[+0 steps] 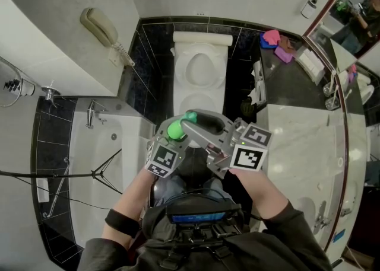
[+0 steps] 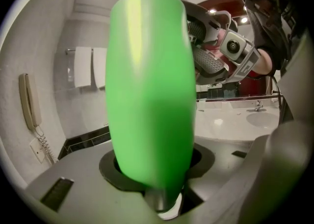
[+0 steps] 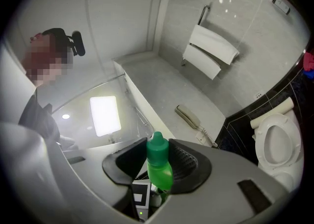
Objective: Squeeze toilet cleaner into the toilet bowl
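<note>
Facing the toilet (image 1: 200, 68), I hold the green cleaner bottle (image 2: 149, 90) clamped in my left claw (image 1: 176, 136) while my right claw (image 3: 157, 155) pinches its darker green cap (image 3: 158, 144).

We saw a bright green toilet cleaner bottle (image 1: 176, 129) (image 2: 149, 95) (image 3: 160, 173), its smooth rounded body clamped in the left gripper (image 1: 176, 135) (image 2: 157, 171). Its darker green cap (image 1: 191, 115) (image 3: 158, 150) was still on, with the right gripper (image 1: 195, 120) (image 3: 158, 157) pads against it on both sides. In the head view the cap end pointed toward the white toilet bowl (image 1: 200, 68) (image 3: 274, 142), which stood well apart from the bottle, lid raised and bowl open.
</note>
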The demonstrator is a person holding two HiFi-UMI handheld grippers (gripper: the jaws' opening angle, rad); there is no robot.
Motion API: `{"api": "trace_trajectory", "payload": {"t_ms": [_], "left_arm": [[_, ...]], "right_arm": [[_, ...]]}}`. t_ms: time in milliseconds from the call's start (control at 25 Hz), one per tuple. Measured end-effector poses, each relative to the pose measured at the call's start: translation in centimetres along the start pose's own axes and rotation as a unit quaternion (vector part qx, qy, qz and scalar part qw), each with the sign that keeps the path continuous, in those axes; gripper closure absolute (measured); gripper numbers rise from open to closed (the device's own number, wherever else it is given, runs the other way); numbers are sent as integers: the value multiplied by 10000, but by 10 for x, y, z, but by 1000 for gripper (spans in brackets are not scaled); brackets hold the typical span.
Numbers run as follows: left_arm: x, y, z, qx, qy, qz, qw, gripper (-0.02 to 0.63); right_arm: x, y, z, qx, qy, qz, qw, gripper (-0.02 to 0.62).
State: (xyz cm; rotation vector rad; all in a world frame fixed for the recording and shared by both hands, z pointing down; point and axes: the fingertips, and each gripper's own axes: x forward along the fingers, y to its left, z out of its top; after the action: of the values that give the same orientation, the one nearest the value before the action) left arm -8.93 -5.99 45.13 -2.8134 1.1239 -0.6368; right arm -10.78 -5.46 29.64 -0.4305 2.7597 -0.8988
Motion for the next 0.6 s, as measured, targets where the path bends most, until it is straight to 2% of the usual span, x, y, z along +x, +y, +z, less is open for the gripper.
{"api": "trace_trajectory", "payload": {"t_ms": [160, 320, 440, 600], "left_arm": [[-5, -22, 5, -222, -120, -745, 9969, 407], [-18, -45, 11, -327, -204, -1495, 9880, 407], [-29, -61, 15, -362, -226, -2033, 9782, 407], [-45, -79, 20, -393, -237, -2631, 9637, 407]], "right_arm": [[-2, 9, 0, -282, 48, 448, 9986, 449], [-6, 25, 0, -782, 215, 950, 9922, 449], [-9, 37, -1, -1166, 305, 1373, 9832, 445], [-14, 54, -4, -1686, 370, 1987, 9647, 445]]}}
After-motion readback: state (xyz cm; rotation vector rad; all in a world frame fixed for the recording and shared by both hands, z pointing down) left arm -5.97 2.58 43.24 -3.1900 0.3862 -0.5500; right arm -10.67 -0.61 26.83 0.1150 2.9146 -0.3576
